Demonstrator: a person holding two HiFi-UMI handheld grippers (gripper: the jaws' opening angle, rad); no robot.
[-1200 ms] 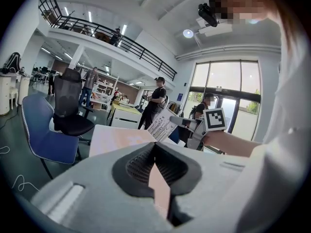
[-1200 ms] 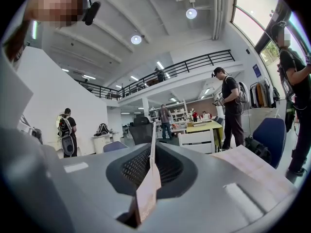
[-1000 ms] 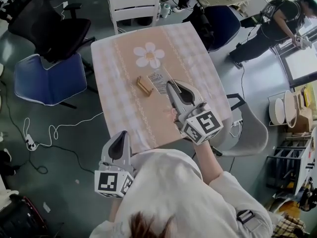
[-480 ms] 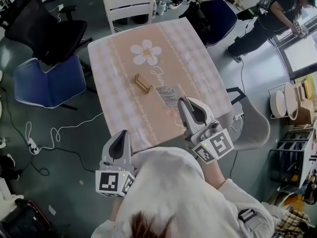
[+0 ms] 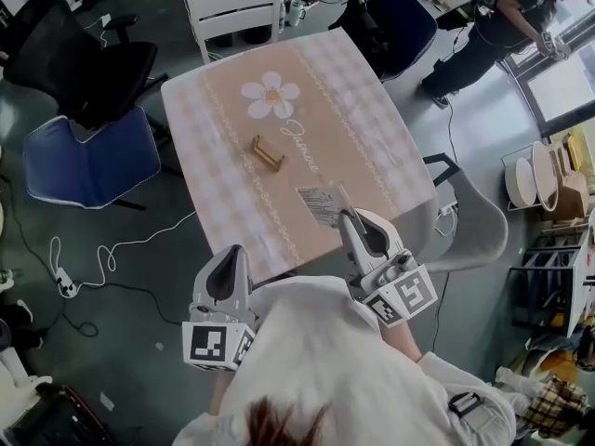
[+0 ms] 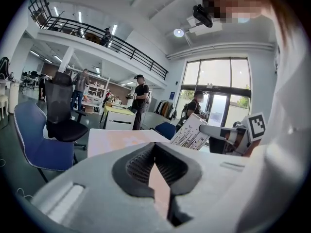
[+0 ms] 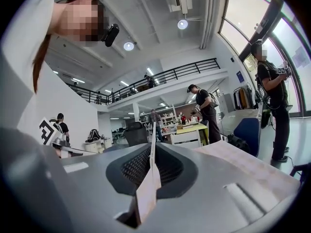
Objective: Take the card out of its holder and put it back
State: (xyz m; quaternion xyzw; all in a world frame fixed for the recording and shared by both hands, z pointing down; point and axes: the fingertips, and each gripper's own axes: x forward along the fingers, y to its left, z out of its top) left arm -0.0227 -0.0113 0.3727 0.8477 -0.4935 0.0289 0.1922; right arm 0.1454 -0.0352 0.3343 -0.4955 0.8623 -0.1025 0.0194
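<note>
Two grippers by the table's (image 5: 376, 133) near edge: left gripper (image 5: 228, 251), jaws together on nothing; right gripper (image 5: 350, 215) clamped edge-on to one card (image 5: 322, 203), thin, white, printed in dark rows, above the near right edge. Farther, mid-table, one small tan wooden holder (image 5: 268, 152).

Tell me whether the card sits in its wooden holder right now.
No, the card is clamped in the right hand-held gripper, well apart from the holder.

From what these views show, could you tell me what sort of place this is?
Probably a large open-plan lab or workshop hall: a railed mezzanine, tall windows, and a black office chair beside a cloth-covered table.
</note>
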